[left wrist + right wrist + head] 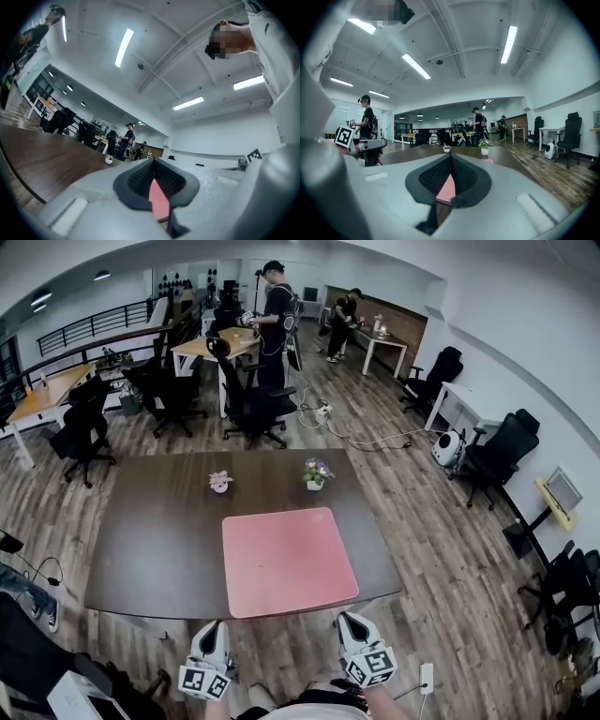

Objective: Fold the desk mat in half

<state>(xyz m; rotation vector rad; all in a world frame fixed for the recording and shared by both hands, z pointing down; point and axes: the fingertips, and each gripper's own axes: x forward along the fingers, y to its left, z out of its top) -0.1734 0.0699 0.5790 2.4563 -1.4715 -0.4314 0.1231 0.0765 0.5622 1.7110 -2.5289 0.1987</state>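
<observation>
**Mat (pixel 289 562) lies flat, both jaws closed**

The pink mat is spread out, not folded, in the centre of the frame on the dark table (pixel 150 540). Its near edge lies at the table's lower edge. Your left gripper (pixel 214 629) is at the bottom of the frame, just below the lower left corner of the mat. Your right gripper (pixel 349 622) is just below the lower right corner. Neither one touches the mat. On both, the jaws are pressed together and grip nothing. Two small flower pots (pixel 220 482) stand on the table above the mat.

Pink desk mat (pixel 289 561) lies flat, unfolded, at the table's (pixel 150 549) near edge.
</observation>
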